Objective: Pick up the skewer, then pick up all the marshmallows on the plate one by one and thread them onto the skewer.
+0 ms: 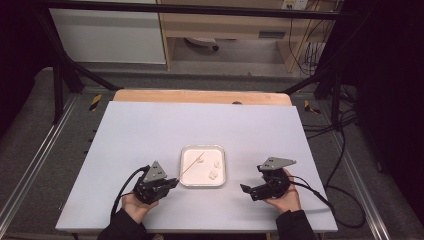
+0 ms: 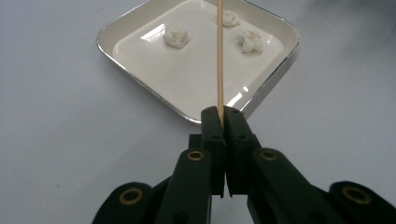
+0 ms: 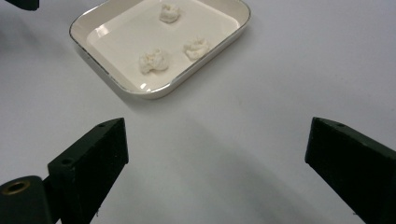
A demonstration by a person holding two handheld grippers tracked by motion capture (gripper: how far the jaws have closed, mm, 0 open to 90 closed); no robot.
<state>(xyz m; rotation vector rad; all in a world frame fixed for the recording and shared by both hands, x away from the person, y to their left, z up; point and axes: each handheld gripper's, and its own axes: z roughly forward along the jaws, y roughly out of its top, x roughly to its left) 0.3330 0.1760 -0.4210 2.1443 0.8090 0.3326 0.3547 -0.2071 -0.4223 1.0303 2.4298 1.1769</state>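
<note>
A white square tray [image 1: 200, 178] with a shiny rim lies on the table between my two grippers. It holds three small white lumps [image 2: 175, 37] [image 2: 249, 41] [image 2: 228, 18]. My left gripper [image 1: 174, 181] sits left of the tray, shut on the near end of a thin wooden skewer [image 2: 219, 56]. The skewer [image 1: 191, 166] slants over the tray toward the far-left lump [image 1: 200, 160]; I cannot tell whether it touches. My right gripper [image 1: 251, 178] is right of the tray. In the right gripper view its jaws [image 3: 217, 128] stand wide open over bare table, short of the tray [image 3: 121, 42].
The tray rests on a pale table top [image 1: 150, 130] with a wooden strip [image 1: 200, 96] along its far edge. Black frame bars [image 1: 65, 75] stand at the back corners. Cables [image 1: 340, 165] trail off the right side.
</note>
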